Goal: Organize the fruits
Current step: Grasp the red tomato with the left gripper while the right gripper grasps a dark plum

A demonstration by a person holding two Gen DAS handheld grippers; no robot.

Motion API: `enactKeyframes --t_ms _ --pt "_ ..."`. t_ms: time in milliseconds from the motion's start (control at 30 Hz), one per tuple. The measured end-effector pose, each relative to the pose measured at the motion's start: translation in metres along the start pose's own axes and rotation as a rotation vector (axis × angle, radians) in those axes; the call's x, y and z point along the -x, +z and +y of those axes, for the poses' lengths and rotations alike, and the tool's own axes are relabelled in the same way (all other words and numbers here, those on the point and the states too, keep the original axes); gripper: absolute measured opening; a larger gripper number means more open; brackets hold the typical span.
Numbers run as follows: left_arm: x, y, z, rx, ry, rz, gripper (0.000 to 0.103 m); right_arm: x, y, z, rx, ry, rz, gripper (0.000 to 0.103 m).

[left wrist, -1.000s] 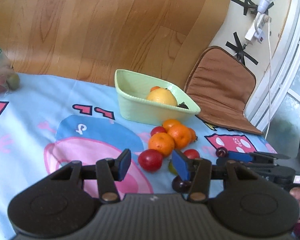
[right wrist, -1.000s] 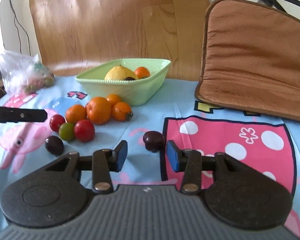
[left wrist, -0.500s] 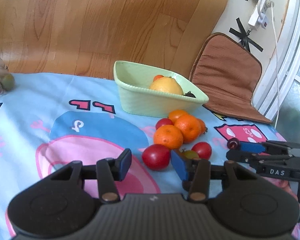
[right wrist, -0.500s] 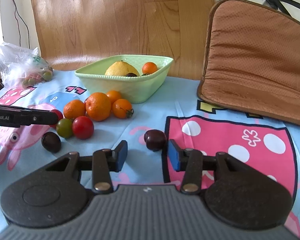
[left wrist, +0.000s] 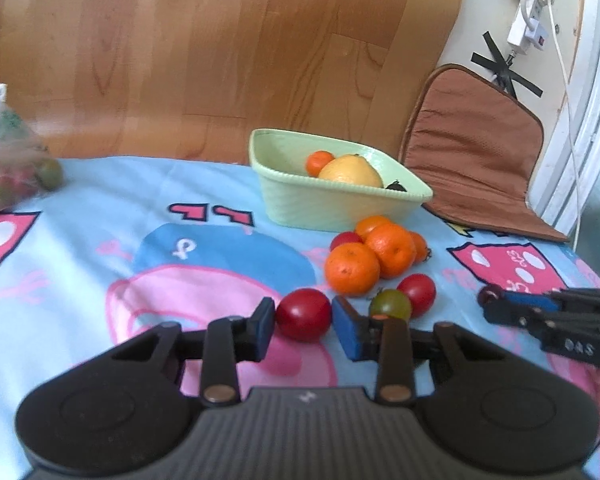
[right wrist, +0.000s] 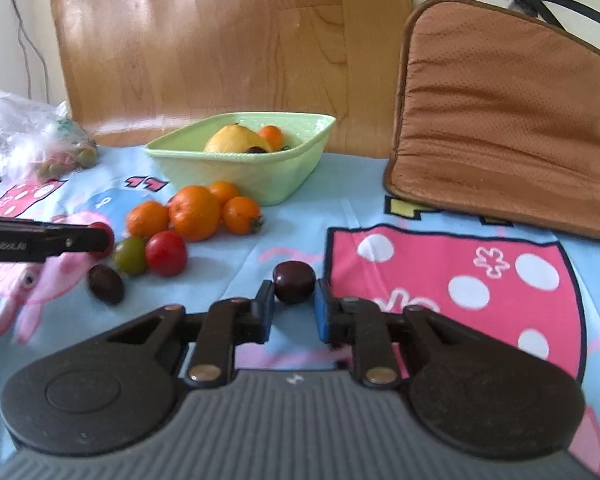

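On the counter (right wrist: pixel 380 200) the bowl (right wrist: pixel 260 184) stood at the back with a cushion (right wrist: pixel 500 120) to its right and a plastic bag (right wrist: pixel 32 140) far left. A cluster of oranges (right wrist: pixel 194 212) lay just before the bowl — tomatoes (right wrist: pixel 166 253) in front of them. One tomato (left wrist: pixel 303 314) sat between the left tongs (left wrist: pixel 303 330); a plum (right wrist: pixel 294 282), apart to the right, sat between the right tongs (right wrist: pixel 293 312).

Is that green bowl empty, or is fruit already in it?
Not empty. The green bowl holds a large yellow fruit, a small orange and something dark.
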State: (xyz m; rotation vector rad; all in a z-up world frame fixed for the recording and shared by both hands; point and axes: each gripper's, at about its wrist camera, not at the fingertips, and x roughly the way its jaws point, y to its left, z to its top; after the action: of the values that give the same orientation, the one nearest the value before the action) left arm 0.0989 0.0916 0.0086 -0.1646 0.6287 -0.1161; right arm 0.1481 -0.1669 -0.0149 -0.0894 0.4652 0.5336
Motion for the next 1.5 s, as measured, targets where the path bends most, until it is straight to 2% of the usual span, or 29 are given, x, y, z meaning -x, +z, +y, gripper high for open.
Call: enactKeyframes --t_ms 167,367,500,633,700,867,967,1033,1100,1500 --pt "0.023 -0.013 -0.005 -0.005 0.029 -0.013 0.032 0.023 -0.016 0.033 0.062 0.089 0.003 0.024" --pt "0.057 -0.039 -0.020 -0.024 -0.013 -0.037 0.032 0.048 -0.032 0.072 0.157 0.174 -0.015 0.024" --pt "0.069 -0.058 -0.033 -0.044 -0.047 -0.024 0.032 0.056 -0.034 0.083 0.177 0.182 -0.025 0.024" --pt "0.073 -0.067 -0.041 -0.089 -0.022 -0.046 0.032 0.059 -0.039 0.090 0.188 0.172 -0.024 0.024" --pt "0.071 -0.067 -0.041 -0.090 -0.010 -0.043 0.037 0.056 -0.044 0.091 0.183 0.163 -0.004 0.025" --pt "0.068 -0.068 -0.046 -0.107 0.027 -0.032 0.046 0.057 -0.051 0.093 0.167 0.142 -0.032 0.027" --pt "0.068 -0.069 -0.046 -0.110 0.039 -0.032 0.047 0.058 -0.052 0.093 0.153 0.150 -0.033 0.035" --pt "0.069 -0.069 -0.046 -0.111 0.047 -0.034 0.048 0.060 -0.053 0.094 0.154 0.153 -0.033 0.044" --pt "0.069 -0.070 -0.046 -0.112 0.053 -0.034 0.050 0.061 -0.054 0.095 0.154 0.157 -0.033 0.046" --pt "0.067 -0.069 -0.046 -0.117 0.071 -0.024 0.054 0.065 -0.057 0.093 0.124 0.168 -0.040 0.047"
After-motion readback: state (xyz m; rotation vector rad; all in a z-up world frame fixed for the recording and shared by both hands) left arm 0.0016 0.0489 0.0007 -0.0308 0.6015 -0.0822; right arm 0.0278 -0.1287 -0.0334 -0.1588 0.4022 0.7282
